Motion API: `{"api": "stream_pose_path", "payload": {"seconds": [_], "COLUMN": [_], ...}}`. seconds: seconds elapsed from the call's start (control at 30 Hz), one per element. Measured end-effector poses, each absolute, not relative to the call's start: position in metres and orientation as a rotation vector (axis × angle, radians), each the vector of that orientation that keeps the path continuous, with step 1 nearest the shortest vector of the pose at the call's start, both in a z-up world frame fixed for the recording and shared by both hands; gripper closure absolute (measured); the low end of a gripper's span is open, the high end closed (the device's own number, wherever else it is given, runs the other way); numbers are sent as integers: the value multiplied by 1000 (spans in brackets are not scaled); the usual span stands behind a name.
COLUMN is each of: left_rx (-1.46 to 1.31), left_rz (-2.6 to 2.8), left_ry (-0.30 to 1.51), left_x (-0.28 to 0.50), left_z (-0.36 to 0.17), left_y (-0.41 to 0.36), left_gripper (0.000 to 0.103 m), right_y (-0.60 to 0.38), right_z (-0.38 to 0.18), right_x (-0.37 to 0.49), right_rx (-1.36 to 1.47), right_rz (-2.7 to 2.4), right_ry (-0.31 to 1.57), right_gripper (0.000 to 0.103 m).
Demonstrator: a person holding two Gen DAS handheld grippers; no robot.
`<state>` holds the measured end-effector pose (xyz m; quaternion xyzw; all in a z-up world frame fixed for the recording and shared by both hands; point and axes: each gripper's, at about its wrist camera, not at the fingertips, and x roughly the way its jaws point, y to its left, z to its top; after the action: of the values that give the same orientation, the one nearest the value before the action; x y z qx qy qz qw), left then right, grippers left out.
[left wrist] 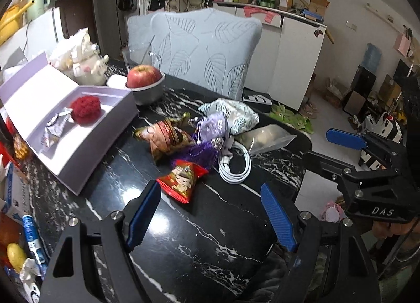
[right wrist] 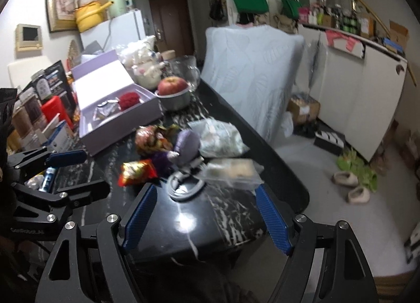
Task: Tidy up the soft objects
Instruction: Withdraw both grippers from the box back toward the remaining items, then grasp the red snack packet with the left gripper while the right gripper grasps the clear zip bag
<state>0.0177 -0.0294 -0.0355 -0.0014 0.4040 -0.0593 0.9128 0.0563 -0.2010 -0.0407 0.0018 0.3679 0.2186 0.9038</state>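
In the lavender box (left wrist: 86,145), one red pompom (left wrist: 85,109).

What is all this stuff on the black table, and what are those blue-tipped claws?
box: one, lilac, open, left side of the table
pompom: one, red, inside the box
foil packet: one, silver, inside the box beside the pompom
apple: one, red, in a grey tin behind the box
snack packets: two, red and patterned, middle of the table
pouches: two, pale leaf-print and purple, behind the packets
cable: one, white, coiled, right of the packets
table: one, black marble
left gripper: blue pads, open, empty
right gripper: blue pads, open, empty
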Motion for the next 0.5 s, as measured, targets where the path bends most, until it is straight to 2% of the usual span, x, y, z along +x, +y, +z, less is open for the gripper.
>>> {"api": "stream_pose_path", "payload": {"seconds": [0.17, 0.27, 0.37, 0.5], "left_rx": [-26, -29, -23, -16], "left_rz": [-110, -93, -78, -78], "left_ry": [864, 874, 876, 883], "left_x": [31, 39, 47, 59], "left_z": [-55, -64, -72, -82], "left_y": [-24, -18, -12, -6], "left_gripper": [24, 24, 24, 24], "right_y": [-206, -210, -211, -209], "right_z": [-59, -69, -77, -84], "right_x": [71, 82, 92, 108], "right_rx": [34, 64, 84, 96], "right_rz": [429, 417, 412, 399], "right_ry": [802, 833, 843, 875], "right_gripper": [24, 18, 16, 3]}}
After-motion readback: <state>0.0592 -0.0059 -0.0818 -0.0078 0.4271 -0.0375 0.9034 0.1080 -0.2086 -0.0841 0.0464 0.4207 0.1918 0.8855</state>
